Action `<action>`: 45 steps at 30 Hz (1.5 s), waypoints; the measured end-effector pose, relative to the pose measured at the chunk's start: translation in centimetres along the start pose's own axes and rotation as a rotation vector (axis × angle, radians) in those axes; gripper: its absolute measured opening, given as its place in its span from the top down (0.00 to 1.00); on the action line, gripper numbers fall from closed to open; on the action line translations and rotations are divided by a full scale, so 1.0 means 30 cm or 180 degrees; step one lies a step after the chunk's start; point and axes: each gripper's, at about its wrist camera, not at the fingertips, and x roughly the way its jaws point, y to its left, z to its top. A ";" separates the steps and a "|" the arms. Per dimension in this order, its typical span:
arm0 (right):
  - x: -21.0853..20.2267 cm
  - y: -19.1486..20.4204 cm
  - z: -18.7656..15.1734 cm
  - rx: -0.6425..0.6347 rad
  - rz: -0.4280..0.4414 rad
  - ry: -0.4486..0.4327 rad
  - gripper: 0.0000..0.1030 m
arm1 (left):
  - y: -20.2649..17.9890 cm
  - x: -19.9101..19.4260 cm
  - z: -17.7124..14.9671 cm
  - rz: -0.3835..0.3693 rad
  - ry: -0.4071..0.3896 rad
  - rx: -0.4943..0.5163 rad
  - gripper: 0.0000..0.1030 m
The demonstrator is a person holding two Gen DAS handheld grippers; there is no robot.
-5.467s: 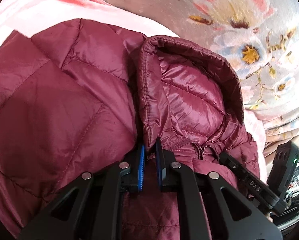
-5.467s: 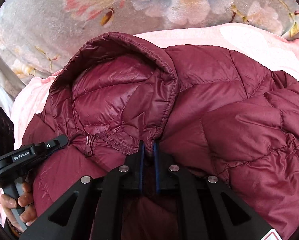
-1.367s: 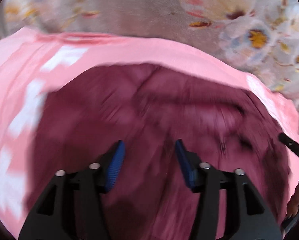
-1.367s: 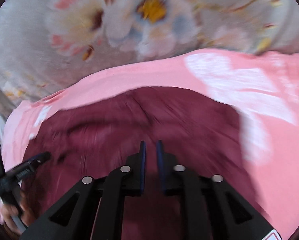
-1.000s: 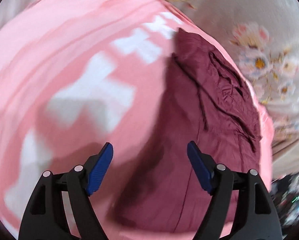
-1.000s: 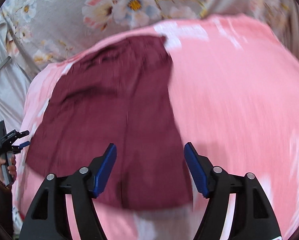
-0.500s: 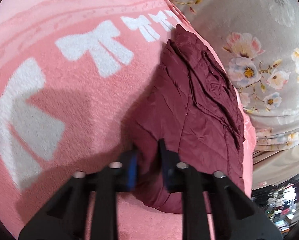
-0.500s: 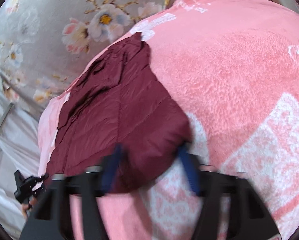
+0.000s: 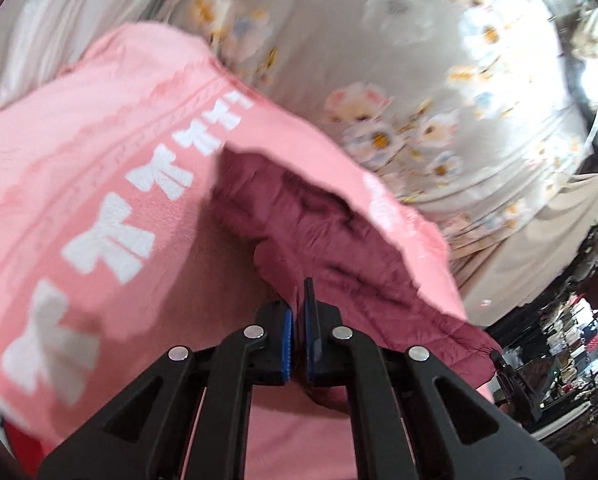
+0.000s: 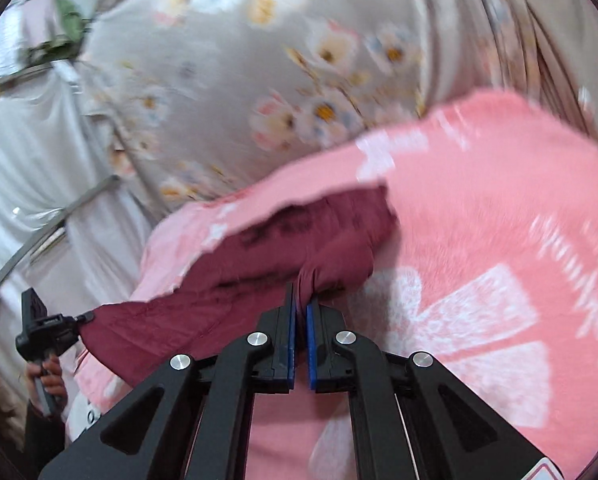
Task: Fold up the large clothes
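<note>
Both grippers, left gripper (image 9: 299,312) and right gripper (image 10: 301,312), have just closed and are pinched tight on the maroon jacket (image 9: 339,248). It's on the pink blanket (image 9: 99,184).

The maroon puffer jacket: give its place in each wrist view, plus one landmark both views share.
Left wrist view: the maroon puffer jacket runs from the centre down to the lower right, its near edge pinched in the left tongs.
Right wrist view: it lies left of centre, its hem pinched in the right tongs.
Shared landmark: the pink blanket with white bows beneath it.
</note>
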 end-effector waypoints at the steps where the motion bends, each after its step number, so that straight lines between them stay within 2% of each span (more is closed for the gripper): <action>1: -0.044 0.013 0.012 -0.0033 0.0032 -0.0071 0.96 | -0.018 -0.043 0.001 -0.0005 -0.0068 0.0008 0.97; 3: -0.157 0.064 0.077 -0.0064 0.0090 -0.0352 0.96 | -0.056 -0.121 0.025 -0.0037 -0.0229 0.0013 0.97; 5: -0.164 0.075 0.104 -0.0045 0.0087 -0.0419 0.96 | -0.101 -0.148 0.070 -0.0066 -0.0350 0.0052 0.97; 7: -0.095 0.069 0.200 0.0097 0.0116 -0.0483 0.96 | -0.152 -0.102 0.127 0.0115 -0.0406 0.0189 0.96; 9: 0.005 0.049 0.257 0.0152 0.0024 -0.0460 0.96 | -0.164 -0.037 0.179 0.0239 -0.0404 0.0228 0.96; 16: 0.457 -0.094 0.435 0.0471 -0.0240 -0.0242 0.96 | -0.158 0.379 0.425 0.0793 -0.0343 0.0284 0.96; 21: 0.779 -0.197 0.446 0.0683 -0.0458 0.0023 0.96 | -0.043 0.705 0.514 0.1151 -0.0119 0.0093 0.96; 26: 1.010 -0.286 0.395 0.0780 -0.0686 0.0322 0.96 | 0.097 0.919 0.498 0.1343 0.0176 -0.0079 0.95; 31: 1.117 -0.332 0.346 0.0777 -0.0791 0.0512 0.96 | 0.205 1.061 0.444 0.1477 0.0416 -0.0151 0.93; 36: 1.163 -0.346 0.298 0.0727 -0.0863 0.0613 0.96 | 0.231 1.123 0.376 0.1524 0.0433 -0.0045 0.91; 45: 1.185 -0.371 0.260 0.0792 -0.0833 0.0610 0.94 | 0.257 1.133 0.341 0.1388 0.0224 -0.0038 0.89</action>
